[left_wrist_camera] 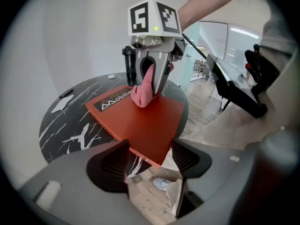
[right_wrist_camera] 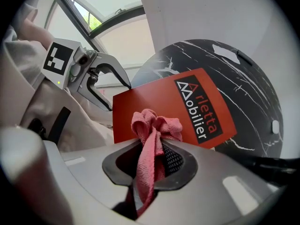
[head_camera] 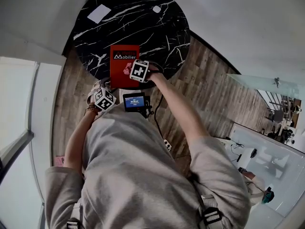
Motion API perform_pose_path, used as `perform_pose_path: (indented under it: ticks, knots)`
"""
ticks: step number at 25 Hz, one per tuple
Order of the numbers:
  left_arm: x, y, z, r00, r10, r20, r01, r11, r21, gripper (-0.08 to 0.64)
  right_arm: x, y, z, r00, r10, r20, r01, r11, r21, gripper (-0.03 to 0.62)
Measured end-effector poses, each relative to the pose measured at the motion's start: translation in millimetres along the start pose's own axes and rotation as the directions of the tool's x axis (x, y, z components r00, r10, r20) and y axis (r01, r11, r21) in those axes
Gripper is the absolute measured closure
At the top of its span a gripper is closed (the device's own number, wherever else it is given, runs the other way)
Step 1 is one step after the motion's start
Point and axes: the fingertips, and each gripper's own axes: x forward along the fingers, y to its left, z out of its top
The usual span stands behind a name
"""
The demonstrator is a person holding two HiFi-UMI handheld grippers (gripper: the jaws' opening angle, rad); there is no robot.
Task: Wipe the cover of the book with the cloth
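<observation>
Nearest the body, at chest height: small black device with a lit blue screen [head_camera: 134,101]. Just left of it, left gripper [head_camera: 101,90], jaws spread wide, gripping nothing. In the left gripper view, left gripper [left_wrist_camera: 150,156] wide open, with the near corner of the red book [left_wrist_camera: 140,121] pointing into the gap, not clamped; contact with either jaw impossible to tell. That corner overhanging the edge of the round black marble table [left_wrist_camera: 70,125], wood floor [head_camera: 209,94] below.

Next out: right gripper [head_camera: 131,71] over the book [head_camera: 123,63], near its front half. Jaws of the right gripper [right_wrist_camera: 150,161] closed on a pink cloth [right_wrist_camera: 152,130], bunched end sticking out past the tips. From the left gripper view, cloth [left_wrist_camera: 143,93] pressed down on the cover just beside the white "Mobilier" lettering, right gripper [left_wrist_camera: 150,81] upright above it.

Book flat at the near edge of the table [head_camera: 133,18]. Farther back on the table: white paper sheet [head_camera: 99,13] at far left, small white object [head_camera: 157,9] at far right, well apart from the book.
</observation>
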Motion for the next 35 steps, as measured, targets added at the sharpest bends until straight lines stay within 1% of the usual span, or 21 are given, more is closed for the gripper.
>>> perform_pose_path:
  ticks: [2, 5, 8, 9, 16, 20, 26, 35]
  knots:
    - [0, 0, 0, 1.0, -0.001, 0.001, 0.001, 1.0, 0.002, 0.27, 2, 8, -2, 1.0, 0.026, -0.011, -0.026, 1.0, 0.004, 0.511]
    - [1, 0, 0, 1.0, -0.003, 0.0, 0.003, 1.0, 0.005, 0.27, 3, 10, -3, 0.999, 0.027, -0.023, -0.027, 1.0, -0.015, 0.511]
    - [0, 0, 1, 1.0, -0.005, 0.001, 0.005, 1.0, 0.007, 0.27, 5, 24, -8, 0.996, 0.081, -0.04, -0.081, 0.997, -0.016, 0.512]
    - [0, 0, 1, 1.0, -0.006, 0.002, 0.006, 1.0, 0.008, 0.27, 7, 26, -10, 0.995, 0.087, -0.042, -0.088, 0.996, -0.016, 0.512]
    - [0, 0, 1, 1.0, -0.006, 0.004, 0.006, 1.0, 0.008, 0.27, 9, 38, -11, 0.992, 0.114, -0.05, -0.116, 0.992, -0.042, 0.512]
    - [1, 0, 1, 1.0, -0.008, 0.004, 0.008, 1.0, 0.01, 0.27, 10, 47, -13, 0.988, 0.148, -0.054, -0.15, 0.988, -0.04, 0.512]
    - [-1, 0, 2, 1.0, -0.008, 0.007, 0.008, 1.0, 0.009, 0.27, 10, 58, -14, 0.985, 0.165, -0.058, -0.169, 0.983, -0.069, 0.512]
    - [2, 1, 1, 1.0, -0.01, 0.008, 0.01, 1.0, 0.015, 0.27, 15, 66, -15, 0.973, 0.221, -0.07, -0.225, 0.973, -0.049, 0.514]
